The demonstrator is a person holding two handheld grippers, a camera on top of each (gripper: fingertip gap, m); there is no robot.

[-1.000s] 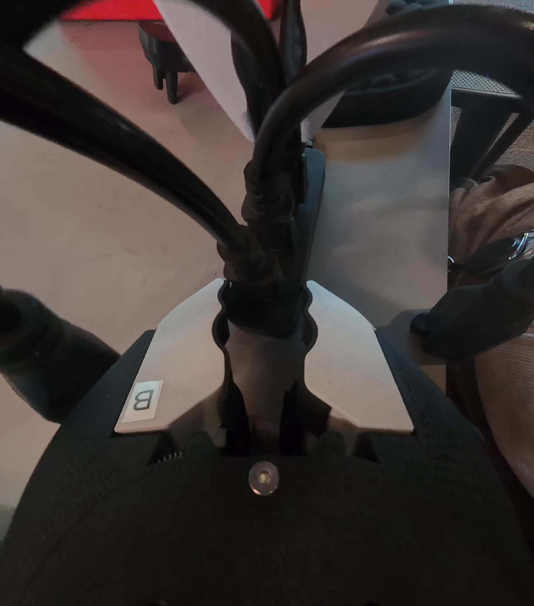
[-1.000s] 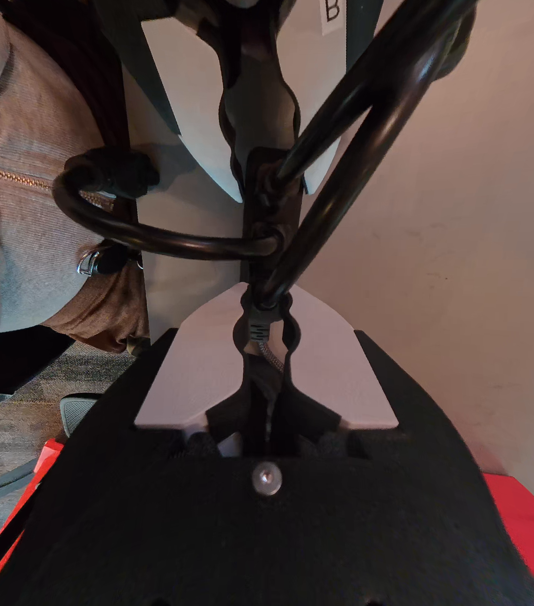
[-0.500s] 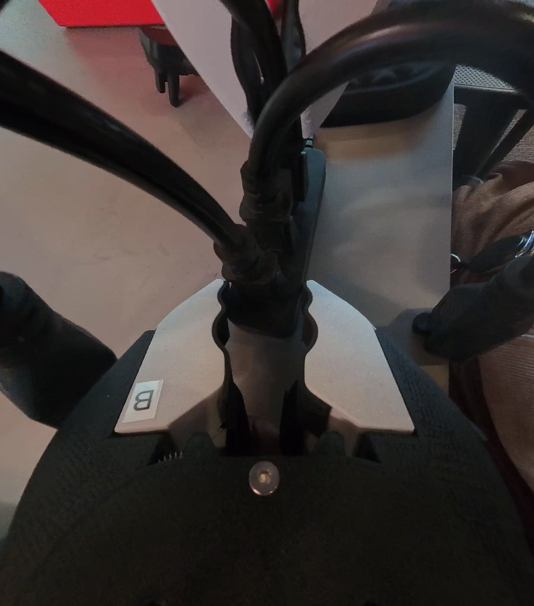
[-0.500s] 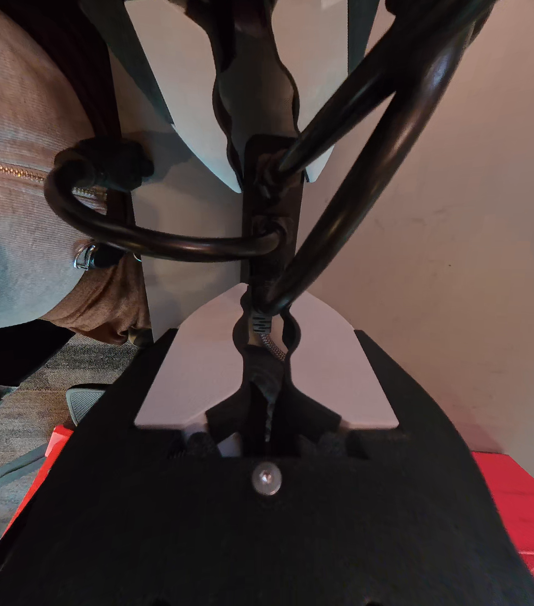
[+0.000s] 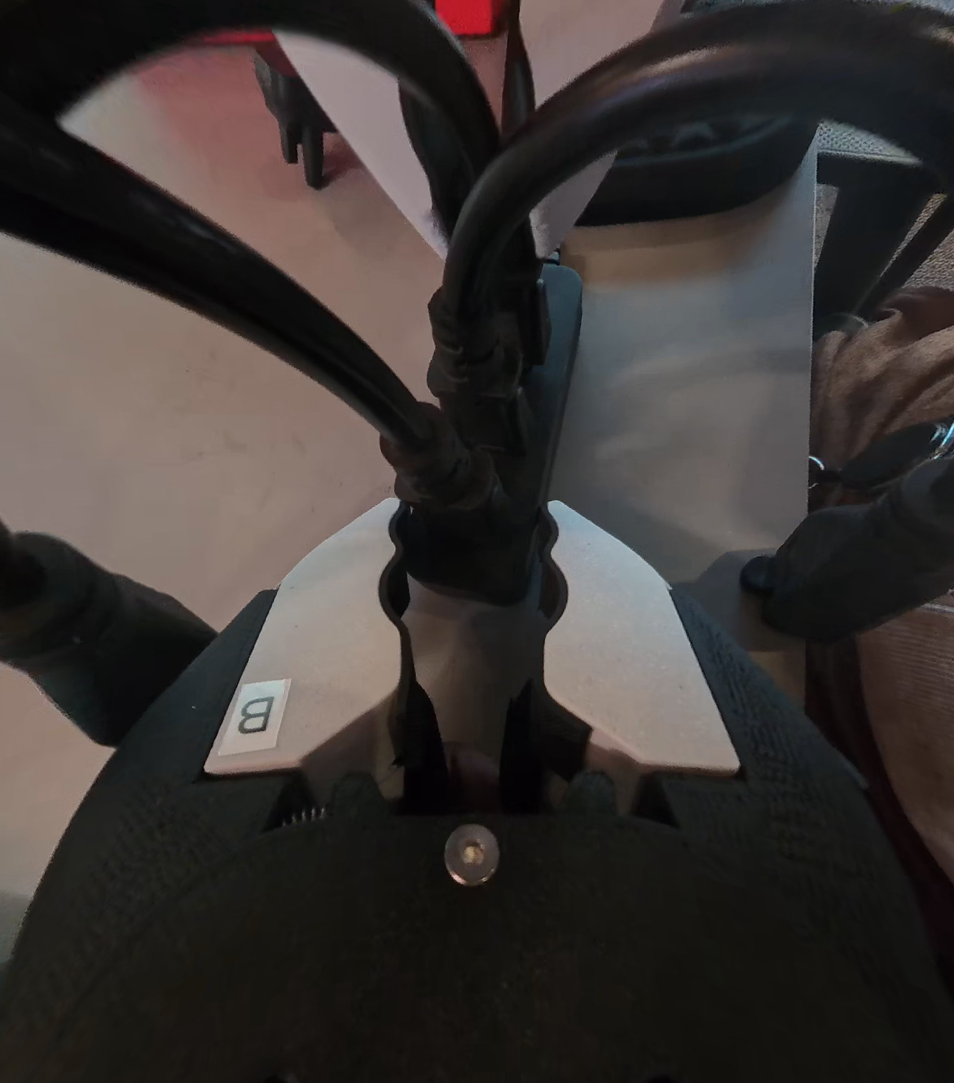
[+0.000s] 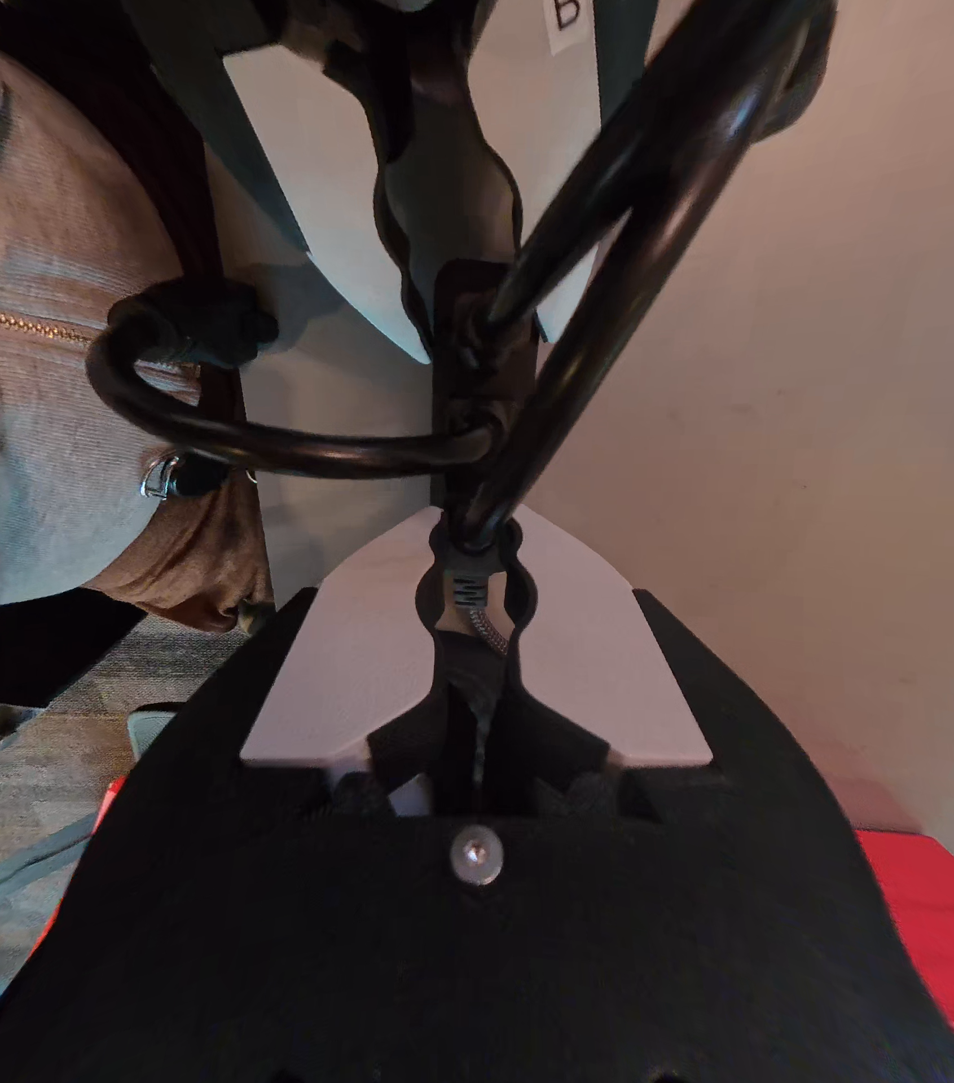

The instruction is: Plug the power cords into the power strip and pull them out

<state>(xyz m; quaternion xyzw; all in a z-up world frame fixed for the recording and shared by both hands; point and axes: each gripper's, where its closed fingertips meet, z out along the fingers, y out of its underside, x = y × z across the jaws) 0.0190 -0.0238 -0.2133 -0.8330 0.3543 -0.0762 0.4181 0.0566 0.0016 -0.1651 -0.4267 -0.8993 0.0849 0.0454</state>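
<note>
Left wrist view shows the black power strip (image 5: 550, 375) held edge-on between both grippers, three black power cords (image 5: 228, 293) plugged in. The left gripper (image 5: 471, 551) is clamped on its near end; the right gripper (image 6: 474, 551) pinches its braided lead (image 6: 489, 630). Plugging looks done, pulling out remains.

Black cord loops (image 5: 216, 275) arch over the bench (image 5: 169, 445) and crowd the space around the left claw (image 5: 471, 551). Open bench surface lies beneath them at left. A person's jacket (image 5: 943, 674) blocks the right side.
</note>
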